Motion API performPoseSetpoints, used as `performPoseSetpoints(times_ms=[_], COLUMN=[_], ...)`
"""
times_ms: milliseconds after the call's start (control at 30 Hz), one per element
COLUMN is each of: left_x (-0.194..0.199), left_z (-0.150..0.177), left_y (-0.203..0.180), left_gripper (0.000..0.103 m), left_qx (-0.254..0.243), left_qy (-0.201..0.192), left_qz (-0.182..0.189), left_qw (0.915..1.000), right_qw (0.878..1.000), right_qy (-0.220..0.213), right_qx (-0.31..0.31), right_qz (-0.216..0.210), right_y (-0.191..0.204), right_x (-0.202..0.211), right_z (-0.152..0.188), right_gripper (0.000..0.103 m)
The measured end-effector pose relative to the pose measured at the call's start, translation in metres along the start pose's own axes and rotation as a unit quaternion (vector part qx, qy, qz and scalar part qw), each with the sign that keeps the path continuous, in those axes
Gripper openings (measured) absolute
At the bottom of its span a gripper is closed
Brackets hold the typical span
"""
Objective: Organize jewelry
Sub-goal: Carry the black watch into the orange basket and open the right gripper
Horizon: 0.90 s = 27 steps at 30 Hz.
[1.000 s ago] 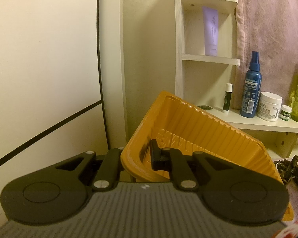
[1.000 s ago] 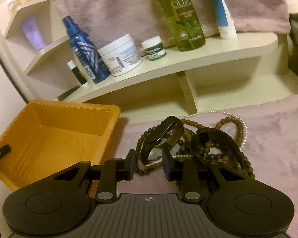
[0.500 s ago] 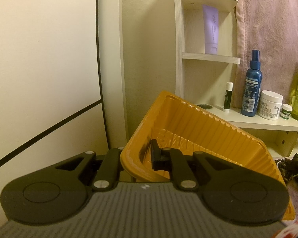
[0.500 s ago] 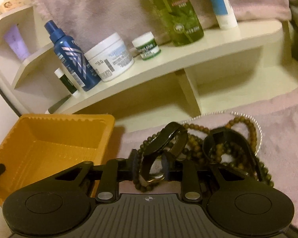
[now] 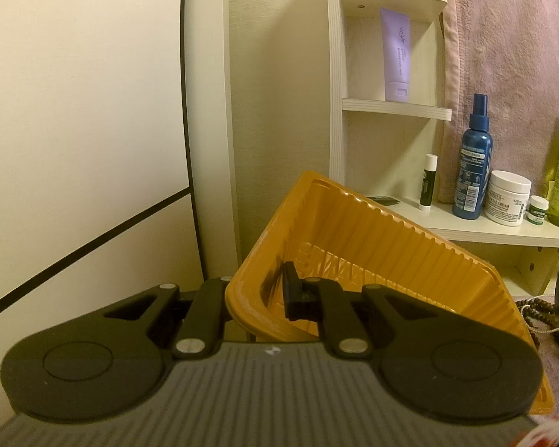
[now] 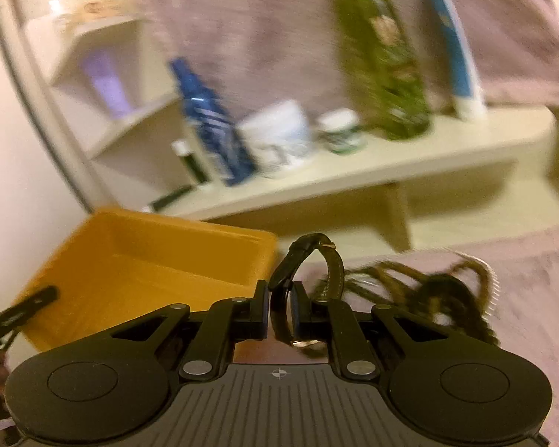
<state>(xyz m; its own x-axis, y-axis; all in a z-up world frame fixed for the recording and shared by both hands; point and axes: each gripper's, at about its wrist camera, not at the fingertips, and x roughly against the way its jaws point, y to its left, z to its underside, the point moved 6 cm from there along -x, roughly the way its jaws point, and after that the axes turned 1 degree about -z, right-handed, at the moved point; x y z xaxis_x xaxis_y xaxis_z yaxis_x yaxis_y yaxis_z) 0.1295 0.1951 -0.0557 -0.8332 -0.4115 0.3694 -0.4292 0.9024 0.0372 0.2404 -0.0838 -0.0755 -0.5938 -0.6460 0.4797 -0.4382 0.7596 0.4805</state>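
Bead strands (image 6: 410, 283) lie on pink cloth (image 6: 533, 298).

Tray (image 6: 141, 260) lies left of beads (image 6: 410, 290), below shelf (image 6: 354, 171).

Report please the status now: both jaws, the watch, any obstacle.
Left gripper shut on orange tray rim, tray tilted. Right gripper closing on watch strap. Bead strands lie beside; nothing blocks tray.

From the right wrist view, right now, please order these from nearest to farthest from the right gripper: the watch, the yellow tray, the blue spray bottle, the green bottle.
1. Watch: its strap sits between the closing jaws of the right gripper.
2. Yellow tray: just to the left, tilted.
3. Blue spray bottle: on the shelf, up left.
4. Green bottle: on the shelf, up right; blur makes 3 and 4 close to call.
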Motion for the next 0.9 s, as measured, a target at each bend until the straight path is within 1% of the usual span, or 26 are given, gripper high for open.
performPoseSetpoints(times_ms=[67,200,267,367,533,767,900], left_x=[0.000,0.000,-0.001,-0.002,-0.001,-0.001,-0.001], left_z=[0.000,0.000,0.000,0.000,0.000,0.000,0.000], left_y=[0.000,0.000,0.000,0.000,0.000,0.000,0.000], left_gripper=[0.011,0.011,0.011,0.011,0.011,0.011,0.011], left_qx=[0.000,0.001,0.002,0.003,0.004,0.004,0.004], left_qy=[0.000,0.000,0.000,0.000,0.000,0.000,0.001], left_qz=[0.000,0.000,0.000,0.001,0.001,0.001,0.001], left_qw=[1.0000,1.0000,1.0000,1.0000,1.0000,1.0000,1.0000], right_qw=[1.000,0.996,0.994,0.990,0.987,0.984,0.983], right_qy=[0.000,0.016,0.031,0.061,0.095,0.117,0.124], right_qx=[0.015,0.044,0.059,0.067,0.080,0.105,0.117], right_qz=[-0.023,-0.074,-0.092,-0.108,-0.105,-0.084,-0.072], right_y=[0.017,0.052,0.065,0.077,0.087,0.090,0.091], right_x=[0.001,-0.002,-0.007,-0.022,-0.045,-0.068,-0.073], right_z=[-0.001,-0.001,0.003,0.015,0.034,0.046,0.051], right_gripper=[0.012,0.012,0.012,0.012,0.012,0.012,0.012])
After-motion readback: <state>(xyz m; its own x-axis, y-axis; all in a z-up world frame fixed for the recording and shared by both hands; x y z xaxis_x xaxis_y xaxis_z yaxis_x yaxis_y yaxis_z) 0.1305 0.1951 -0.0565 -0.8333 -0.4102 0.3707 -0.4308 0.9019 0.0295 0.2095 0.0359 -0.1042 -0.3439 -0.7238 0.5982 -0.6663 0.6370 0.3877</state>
